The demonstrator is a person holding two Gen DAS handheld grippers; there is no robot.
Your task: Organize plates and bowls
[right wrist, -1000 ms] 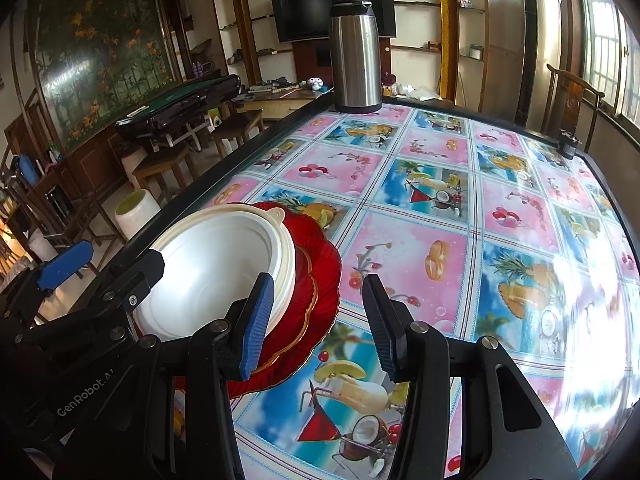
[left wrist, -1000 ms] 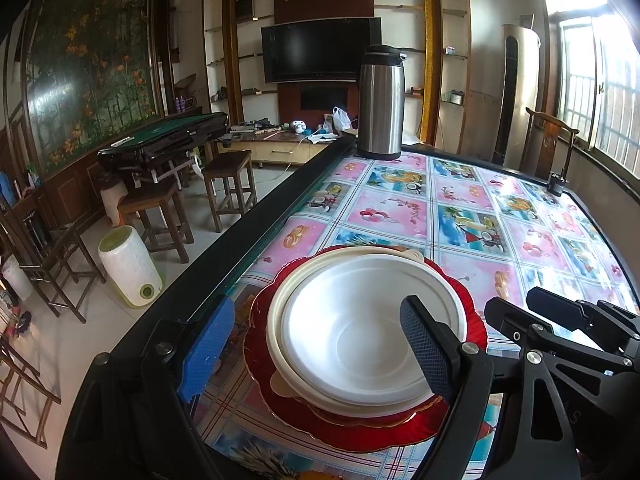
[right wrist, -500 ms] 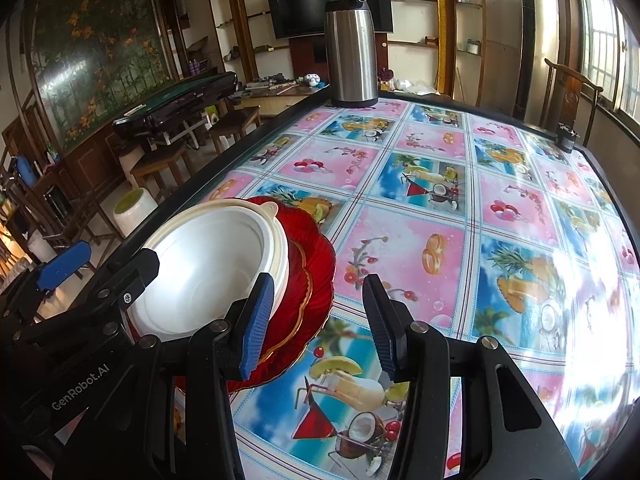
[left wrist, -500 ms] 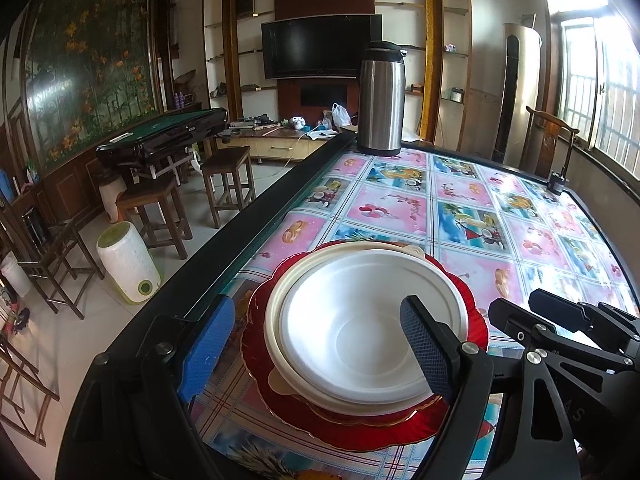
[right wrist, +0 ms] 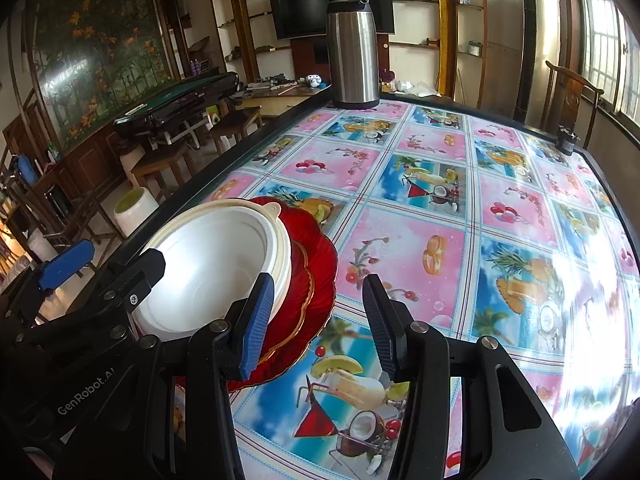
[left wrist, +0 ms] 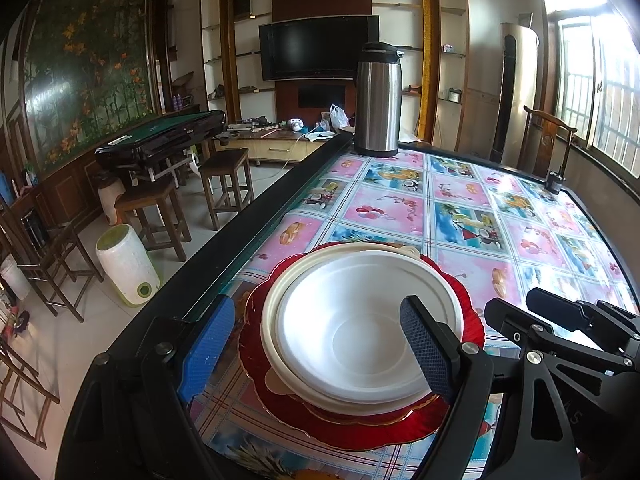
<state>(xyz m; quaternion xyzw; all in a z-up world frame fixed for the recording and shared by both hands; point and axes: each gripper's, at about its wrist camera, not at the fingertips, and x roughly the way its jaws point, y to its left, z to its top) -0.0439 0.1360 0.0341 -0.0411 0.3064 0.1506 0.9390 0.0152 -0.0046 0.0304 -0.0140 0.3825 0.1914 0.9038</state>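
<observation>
Stack: white foam bowls (left wrist: pixel 360 328) are nesting one inside another, at least two rims showing, and sitting on scalloped red plates (left wrist: pixel 360 428) with gold edging; in the right wrist view two red plates are showing, a smaller one on a larger.
Stack location: it is resting near the left edge of the desk (left wrist: pixel 460 208), on the near part, on a glossy cloth of pink and blue fruit-and-drink squares.
Left gripper: the left gripper (left wrist: pixel 316 352) is hovering over the stack with its blue pads spread wide, one at the left side of the red plates and one over the right side of the bowl; the pads are not pressing on anything, as far as the view is showing.
Right gripper: the right gripper (right wrist: pixel 320 320) is standing just right of the stack, its jaws partly apart with only tablecloth between them; its left pad is overlapping the bowl rim in the view, and I cannot tell whether it is touching.
Far end of desk: a tall stainless-steel thermos with black lid (left wrist: pixel 378 100) is standing upright, well apart from the stack.
Right edge: a small dark clamp-like object (right wrist: pixel 567 138) is sitting there, too small to identify.
Room beyond: wooden stools (left wrist: pixel 228 180), a white cylindrical bin (left wrist: pixel 126 266) on the floor, and a dark wall-mounted television (left wrist: pixel 318 48) are showing.
</observation>
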